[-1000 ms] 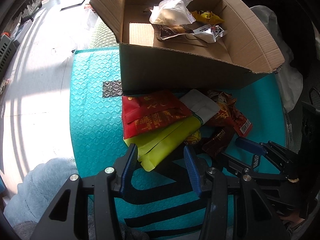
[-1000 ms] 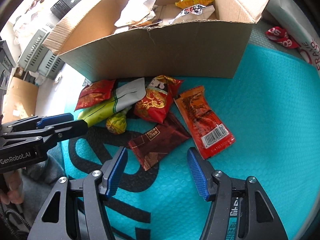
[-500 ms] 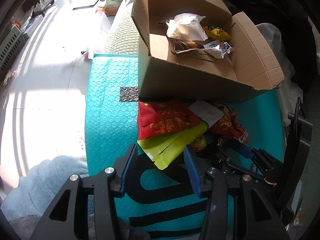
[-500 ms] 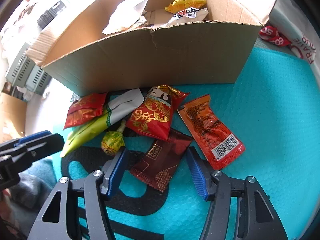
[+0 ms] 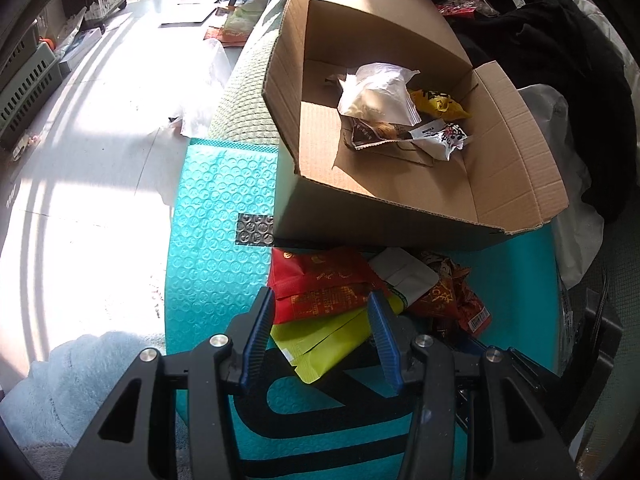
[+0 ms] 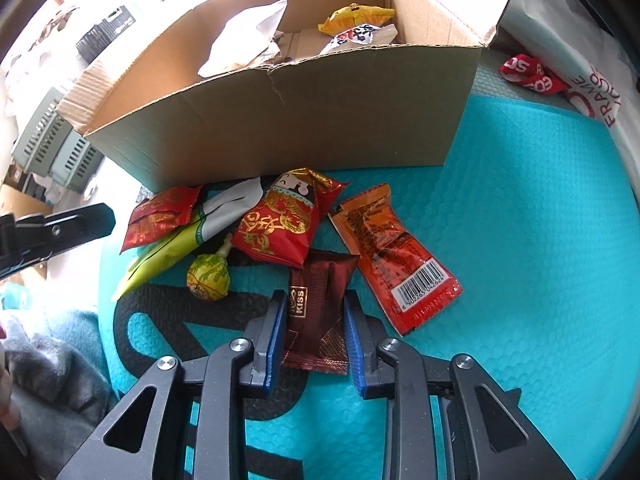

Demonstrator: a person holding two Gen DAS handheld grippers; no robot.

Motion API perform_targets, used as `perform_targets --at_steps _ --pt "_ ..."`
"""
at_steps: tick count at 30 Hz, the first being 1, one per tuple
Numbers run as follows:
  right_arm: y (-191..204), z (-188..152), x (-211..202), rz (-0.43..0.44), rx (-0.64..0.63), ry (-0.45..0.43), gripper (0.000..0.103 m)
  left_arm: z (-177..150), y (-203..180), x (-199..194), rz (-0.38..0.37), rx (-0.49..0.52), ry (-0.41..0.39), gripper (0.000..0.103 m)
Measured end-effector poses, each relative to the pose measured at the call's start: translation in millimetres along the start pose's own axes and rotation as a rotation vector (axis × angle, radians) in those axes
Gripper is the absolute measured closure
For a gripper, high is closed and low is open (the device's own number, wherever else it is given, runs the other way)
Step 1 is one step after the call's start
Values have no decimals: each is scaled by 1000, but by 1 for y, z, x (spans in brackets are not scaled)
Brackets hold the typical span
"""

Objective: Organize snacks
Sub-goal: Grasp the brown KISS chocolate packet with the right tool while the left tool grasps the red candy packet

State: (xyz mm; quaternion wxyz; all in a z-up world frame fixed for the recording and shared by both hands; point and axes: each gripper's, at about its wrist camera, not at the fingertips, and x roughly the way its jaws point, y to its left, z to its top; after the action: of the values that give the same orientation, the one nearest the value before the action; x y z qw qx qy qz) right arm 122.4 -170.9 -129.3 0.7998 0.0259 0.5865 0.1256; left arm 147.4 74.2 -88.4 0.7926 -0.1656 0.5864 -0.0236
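An open cardboard box [image 5: 400, 216] [image 6: 280, 120] stands on a teal bubble mat [image 5: 216, 240] [image 6: 520, 240] and holds a white bag [image 5: 376, 92] and a yellow packet [image 5: 436, 102]. Loose snacks lie before it: a red packet [image 5: 320, 284], a yellow-green packet [image 5: 320, 344], a red cartoon packet [image 6: 284, 220], an orange-red packet [image 6: 392, 252] and a green lollipop [image 6: 208, 276]. My right gripper [image 6: 314, 312] points down with its jaws closing, the blue pads against both sides of a brown KISS packet [image 6: 320, 280]. My left gripper [image 5: 320, 308] hovers open over the red and yellow-green packets.
Sunlit floor lies left of the mat. A pale fluffy cloth [image 5: 60, 380] sits at the near left. Black clothing [image 5: 560, 60] and a white plastic bag [image 5: 576, 240] crowd the right side. A red wrapper [image 6: 532, 74] lies behind the box's right end; grey crates [image 6: 52, 152] stand far left.
My right gripper slid forward around the brown packet and its jaws drew together onto it. My left gripper drifted a little toward the red and yellow-green packets, jaws unchanged.
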Motion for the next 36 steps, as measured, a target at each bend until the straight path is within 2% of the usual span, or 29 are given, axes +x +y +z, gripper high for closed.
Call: perform_targets --at_steps 6,11,12,13,14,16,22,23,25,30,36 --pt "-3 6 4 18 -1 12 76 11 -2 27 -7 -80 19 56" --pt "-1 8 0 27 -3 19 76 16 0 43 15 -87 48 56" --pt "-1 9 0 28 -3 20 76 17 0 46 7 -90 58 53" --pt "-1 10 0 29 -2 22 76 17 0 48 5 -93 68 44" --pt "-1 10 1 29 -1 23 76 16 1 51 2 -100 85 40" --pt "1 12 -2 29 -2 23 76 13 3 56 -19 -113 110 39" --pt "-2 11 -1 40 1 21 76 3 -7 55 -14 -84 98 39" --pt "-2 10 -1 40 1 21 76 2 -7 54 -11 -83 98 40" --pt "-3 8 -2 36 2 19 76 -3 -9 53 -7 -76 102 51" --pt "-9 3 -8 29 6 12 76 -16 -19 48 -18 -35 114 63" --pt "-14 -4 -16 25 8 8 76 -24 -28 39 -15 -1 123 69"
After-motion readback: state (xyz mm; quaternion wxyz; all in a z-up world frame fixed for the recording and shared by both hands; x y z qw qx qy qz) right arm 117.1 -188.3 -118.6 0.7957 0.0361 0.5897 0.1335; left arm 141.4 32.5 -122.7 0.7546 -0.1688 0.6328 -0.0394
